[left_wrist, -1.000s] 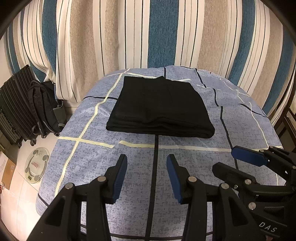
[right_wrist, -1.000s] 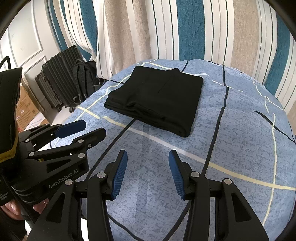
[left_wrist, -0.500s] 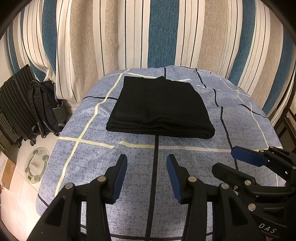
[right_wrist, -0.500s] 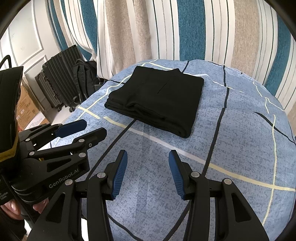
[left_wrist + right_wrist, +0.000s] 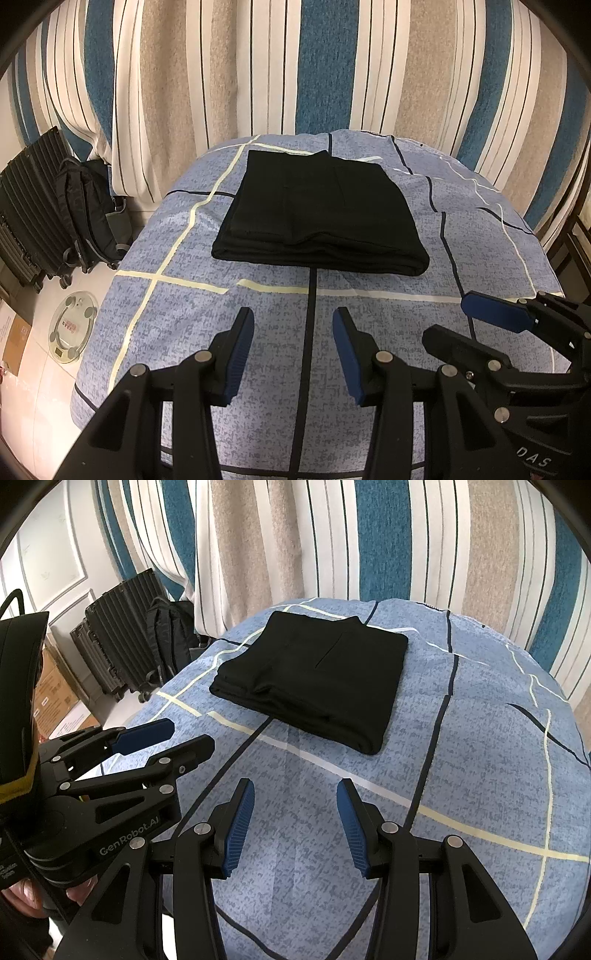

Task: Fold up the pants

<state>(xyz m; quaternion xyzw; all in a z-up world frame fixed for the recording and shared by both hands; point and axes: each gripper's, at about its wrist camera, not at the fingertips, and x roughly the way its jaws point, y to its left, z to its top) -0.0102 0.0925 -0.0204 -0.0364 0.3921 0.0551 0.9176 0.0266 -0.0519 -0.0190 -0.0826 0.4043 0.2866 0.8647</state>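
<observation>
The black pants lie folded into a flat rectangle on the blue patterned bed cover, toward its far side; they also show in the right wrist view. My left gripper is open and empty, held above the cover well short of the pants. My right gripper is open and empty too, also short of the pants. The right gripper shows at the right edge of the left wrist view, and the left gripper at the left of the right wrist view.
A striped curtain hangs behind the bed. A dark suitcase and a black backpack stand on the floor left of the bed, with a round glass scale and cardboard boxes nearby.
</observation>
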